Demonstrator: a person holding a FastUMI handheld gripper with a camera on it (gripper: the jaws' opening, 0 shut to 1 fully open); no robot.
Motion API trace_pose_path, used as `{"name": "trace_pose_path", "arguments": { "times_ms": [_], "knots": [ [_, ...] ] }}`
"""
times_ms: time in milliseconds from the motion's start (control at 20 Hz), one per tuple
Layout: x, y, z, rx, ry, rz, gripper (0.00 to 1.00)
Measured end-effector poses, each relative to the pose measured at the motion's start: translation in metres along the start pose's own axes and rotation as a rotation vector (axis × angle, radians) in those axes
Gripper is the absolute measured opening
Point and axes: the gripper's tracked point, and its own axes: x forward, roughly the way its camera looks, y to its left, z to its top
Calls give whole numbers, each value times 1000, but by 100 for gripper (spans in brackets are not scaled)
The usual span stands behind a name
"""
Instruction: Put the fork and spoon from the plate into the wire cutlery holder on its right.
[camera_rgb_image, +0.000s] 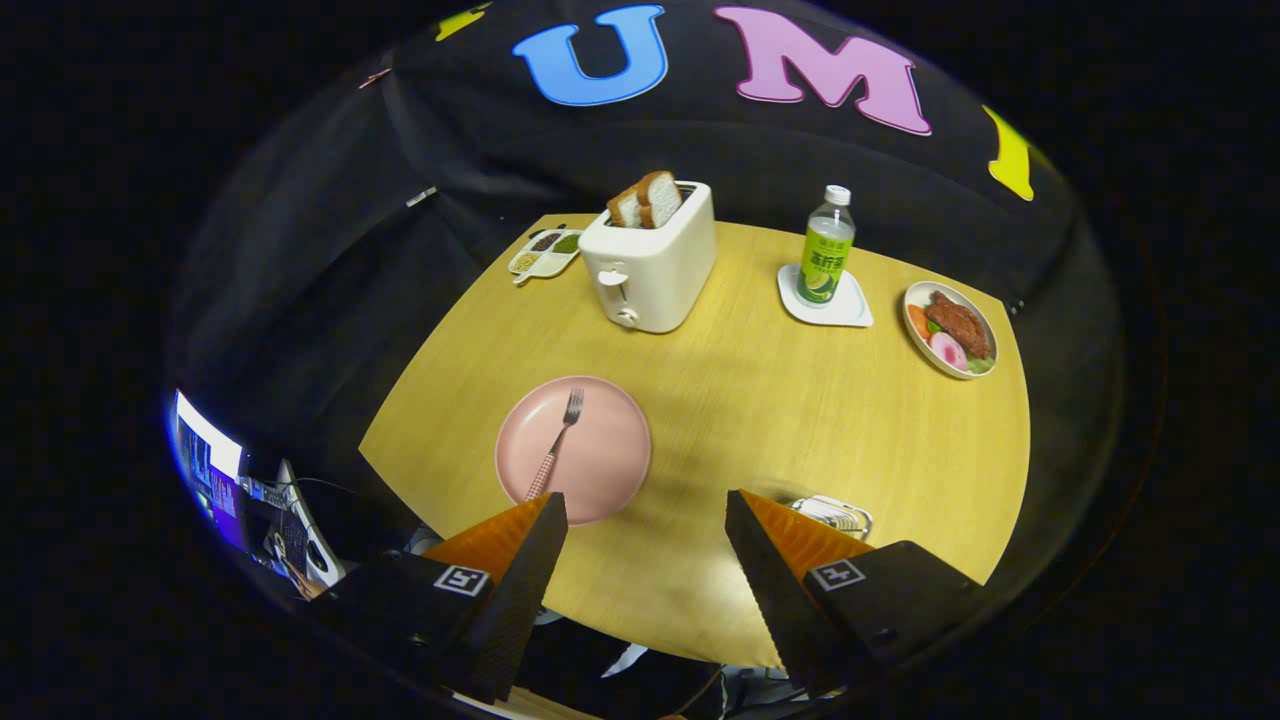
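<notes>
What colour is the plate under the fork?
Pink, plain in the gripper view: the plate holds the fork.

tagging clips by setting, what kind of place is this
Probably a staged recording booth dressed as a dining table: a black cloth wall behind a wooden table, set with a toaster, a pink plate and a food dish. The tongs hover open above.

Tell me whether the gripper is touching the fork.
Apart. The gripper view shows the open gripper above the table, the fork lying on the pink plate ahead of its fingers.
</notes>
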Motion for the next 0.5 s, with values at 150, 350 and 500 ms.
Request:
{"name": "trace_pose_path", "arguments": {
  "times_ms": [150, 350, 500],
  "knots": [
    [38, 40, -21, -5, 39, 36, 100],
    [90, 75, -37, -13, 78, 34, 99],
    [128, 90, -41, 0, 101, 8, 99]
  ]
}}
